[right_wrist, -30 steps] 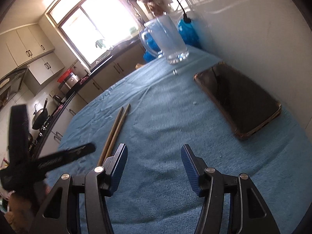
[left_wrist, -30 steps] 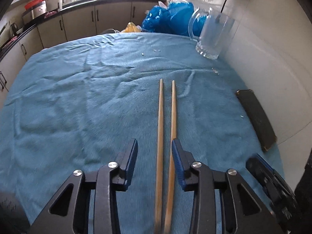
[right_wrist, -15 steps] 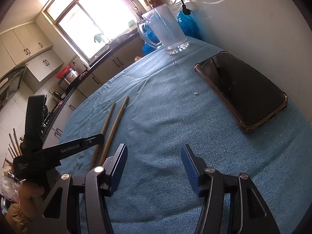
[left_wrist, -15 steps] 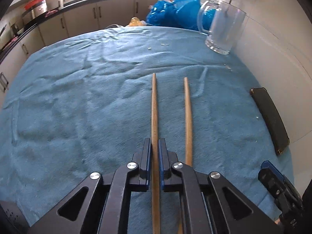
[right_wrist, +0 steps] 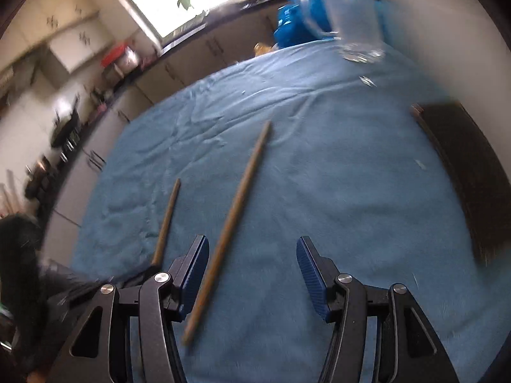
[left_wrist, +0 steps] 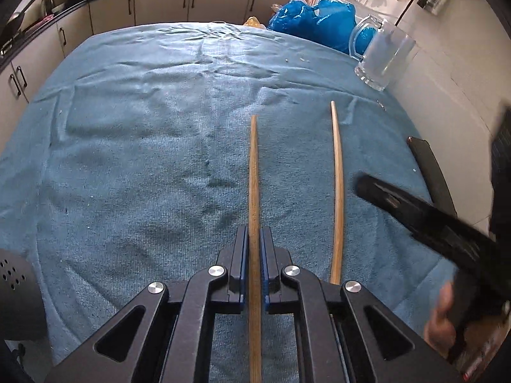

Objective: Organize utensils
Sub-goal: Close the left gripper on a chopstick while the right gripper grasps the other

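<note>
Two wooden chopsticks are over the blue cloth. My left gripper (left_wrist: 254, 257) is shut on the left chopstick (left_wrist: 254, 172), which points away from me. The second chopstick (left_wrist: 337, 188) lies on the cloth to its right. In the right wrist view, my right gripper (right_wrist: 252, 274) is open and empty, and the second chopstick (right_wrist: 233, 210) lies just inside its left finger (right_wrist: 193, 268). The held chopstick (right_wrist: 166, 220) shows further left. The right gripper's body (left_wrist: 428, 217) shows blurred at the right of the left wrist view.
A clear glass mug (left_wrist: 383, 60) stands at the far right by the wall, also in the right wrist view (right_wrist: 354, 19). A dark phone (left_wrist: 431, 172) lies at the right edge, also in the right wrist view (right_wrist: 469, 166). Blue plastic bags (left_wrist: 313, 22) sit behind the table. Kitchen cabinets line the back.
My left gripper closed on the left chopstick and carried it left, away from the other. My right gripper swung left toward the second chopstick; its view is blurred.
</note>
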The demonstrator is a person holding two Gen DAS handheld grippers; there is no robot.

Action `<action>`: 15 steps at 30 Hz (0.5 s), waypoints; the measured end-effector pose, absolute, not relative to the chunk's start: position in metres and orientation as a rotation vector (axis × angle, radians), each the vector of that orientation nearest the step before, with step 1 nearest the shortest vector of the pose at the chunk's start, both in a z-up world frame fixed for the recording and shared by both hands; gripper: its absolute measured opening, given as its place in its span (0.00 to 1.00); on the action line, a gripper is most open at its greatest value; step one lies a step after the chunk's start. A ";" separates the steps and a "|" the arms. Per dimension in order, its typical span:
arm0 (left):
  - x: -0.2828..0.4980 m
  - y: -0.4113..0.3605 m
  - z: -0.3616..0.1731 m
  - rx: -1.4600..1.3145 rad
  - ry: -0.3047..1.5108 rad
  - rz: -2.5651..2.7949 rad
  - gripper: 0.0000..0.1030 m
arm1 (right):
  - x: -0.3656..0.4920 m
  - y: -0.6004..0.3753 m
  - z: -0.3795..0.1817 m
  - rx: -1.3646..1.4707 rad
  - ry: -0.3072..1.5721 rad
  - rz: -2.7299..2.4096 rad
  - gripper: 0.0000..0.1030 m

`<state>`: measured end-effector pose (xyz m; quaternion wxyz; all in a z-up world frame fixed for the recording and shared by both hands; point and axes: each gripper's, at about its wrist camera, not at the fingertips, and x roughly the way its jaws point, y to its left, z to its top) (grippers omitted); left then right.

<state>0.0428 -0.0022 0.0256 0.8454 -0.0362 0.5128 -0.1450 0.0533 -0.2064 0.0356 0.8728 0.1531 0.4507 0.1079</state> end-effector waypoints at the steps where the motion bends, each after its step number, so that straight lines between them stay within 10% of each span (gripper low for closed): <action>1: 0.043 -0.004 0.025 -0.074 1.078 -0.305 0.07 | 0.066 -0.197 0.036 0.274 0.960 0.214 0.57; 7: 0.041 0.000 0.025 -0.100 1.065 -0.301 0.07 | 0.106 -0.169 0.035 0.075 1.030 0.132 0.15; 15: 0.027 0.012 0.026 -0.160 1.093 -0.305 0.07 | 0.080 -0.185 0.032 0.090 1.092 0.176 0.08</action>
